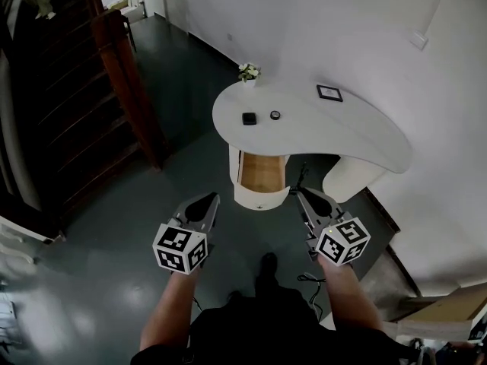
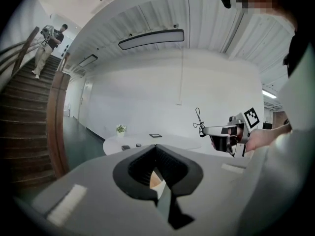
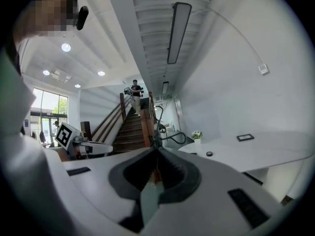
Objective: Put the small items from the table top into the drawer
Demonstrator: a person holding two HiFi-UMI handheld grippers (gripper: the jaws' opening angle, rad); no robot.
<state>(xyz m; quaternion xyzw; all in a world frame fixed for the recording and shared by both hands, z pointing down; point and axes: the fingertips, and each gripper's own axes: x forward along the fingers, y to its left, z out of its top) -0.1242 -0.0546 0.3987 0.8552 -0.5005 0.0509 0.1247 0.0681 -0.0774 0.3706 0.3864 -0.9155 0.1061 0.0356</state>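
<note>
A white curved table [image 1: 358, 131] carries a small black square item [image 1: 249, 118] and a small round black item [image 1: 275, 115]. Below its front edge an open wooden drawer [image 1: 261, 172] looks empty. My left gripper [image 1: 214, 197] and right gripper [image 1: 300, 193] hover side by side in front of the drawer, both shut with nothing in them, well short of the items. The left gripper view shows the left gripper [image 2: 156, 147], the square item [image 2: 126, 147] and the round item [image 2: 139, 145] far ahead. From the right gripper [image 3: 156, 149] the round item [image 3: 209, 154] shows.
A small framed picture [image 1: 329, 93] and a potted plant [image 1: 248, 72] stand at the table's back. A dark wooden staircase [image 1: 91, 90] rises at the left, with a person [image 2: 49, 43] on it. A black cable [image 1: 303, 175] hangs by the drawer. Dark floor lies around.
</note>
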